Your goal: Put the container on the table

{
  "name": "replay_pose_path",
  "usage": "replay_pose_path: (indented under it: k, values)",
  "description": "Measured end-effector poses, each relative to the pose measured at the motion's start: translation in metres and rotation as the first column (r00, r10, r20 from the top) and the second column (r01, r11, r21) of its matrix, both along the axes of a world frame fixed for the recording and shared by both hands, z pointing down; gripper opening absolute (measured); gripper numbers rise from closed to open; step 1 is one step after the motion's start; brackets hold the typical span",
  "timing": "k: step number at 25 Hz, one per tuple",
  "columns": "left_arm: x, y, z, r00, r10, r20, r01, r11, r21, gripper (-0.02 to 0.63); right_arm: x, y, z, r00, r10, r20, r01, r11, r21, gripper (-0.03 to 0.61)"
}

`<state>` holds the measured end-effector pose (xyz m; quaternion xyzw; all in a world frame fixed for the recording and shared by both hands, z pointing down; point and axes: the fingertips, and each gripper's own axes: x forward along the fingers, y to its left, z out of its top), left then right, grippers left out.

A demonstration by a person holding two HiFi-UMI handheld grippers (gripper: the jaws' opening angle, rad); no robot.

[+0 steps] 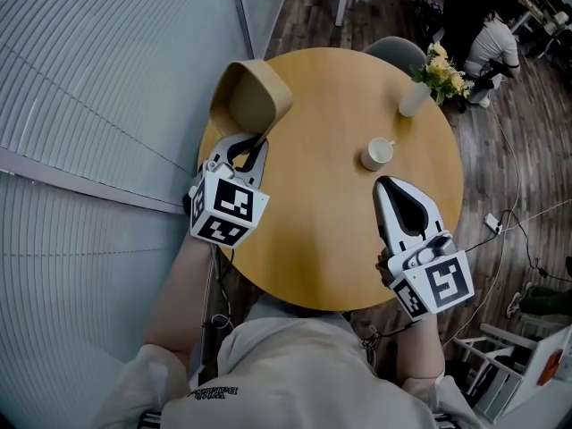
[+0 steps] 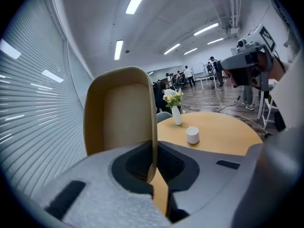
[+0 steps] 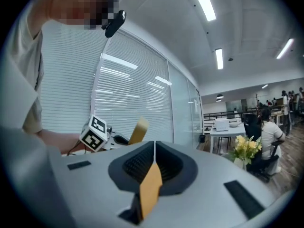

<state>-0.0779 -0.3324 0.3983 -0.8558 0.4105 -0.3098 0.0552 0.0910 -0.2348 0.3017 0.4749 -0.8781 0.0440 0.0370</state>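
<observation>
- The container (image 1: 253, 96), a tan open tub, is hanging at the far left edge of the round bench (image 1: 322, 239). It is lying tipped on its side, so its mouth is facing sideways rather than up.
- The left gripper (image 1: 251, 147) is clenching one thin side wall of the container. In the left gripper view that wall is running straight down between the two jaws, which are pressing on it from both sides.
- In the head view the tub is overlapping the bench edge, partly over the wood and partly beyond it. Whether its lower rim is touching the top I cannot tell; it is probably hanging just above.
- The task is therefore looking part done. The container is in a grip and at the bench, but it is not resting there on its own.
- What is left, as I judge it, is bringing the tub further in over the wood, turning it base down, lowering it until it is sitting flat, and letting go.
- The right gripper (image 1: 387, 186) is hovering over the near right part of the bench. Its jaws are closed together on nothing, and it is well apart from the container.
- A white cup (image 1: 379, 153) is standing right of the middle and a vase of yellow flowers (image 1: 418, 95) at the far right edge. Both are well apart from the tub, so the left half of the bench is offering bare wood for setting down.
</observation>
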Motion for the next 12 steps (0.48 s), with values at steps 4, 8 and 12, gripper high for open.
replay_pose_path:
  k: [4, 8, 12]
  values:
    - [-0.006, -0.038, 0.021, 0.999, 0.008, 0.046, -0.007, 1.0, -0.02, 0.023, -0.013, -0.012, -0.005, 0.999, -0.043, 0.007, 0.043, 0.999, 0.011, 0.032]
    - [-0.007, -0.066, 0.045, 0.996, 0.026, 0.088, -0.021, 0.998, -0.056, 0.023, -0.022, -0.027, -0.001, 0.999, -0.051, -0.008, 0.051, 0.999, 0.009, 0.032]
    - [-0.002, -0.089, 0.076, 0.985, 0.065, 0.161, -0.047, 0.992, -0.115, 0.023, -0.029, -0.044, 0.01, 0.998, -0.066, -0.011, 0.066, 0.998, -0.004, 0.032]
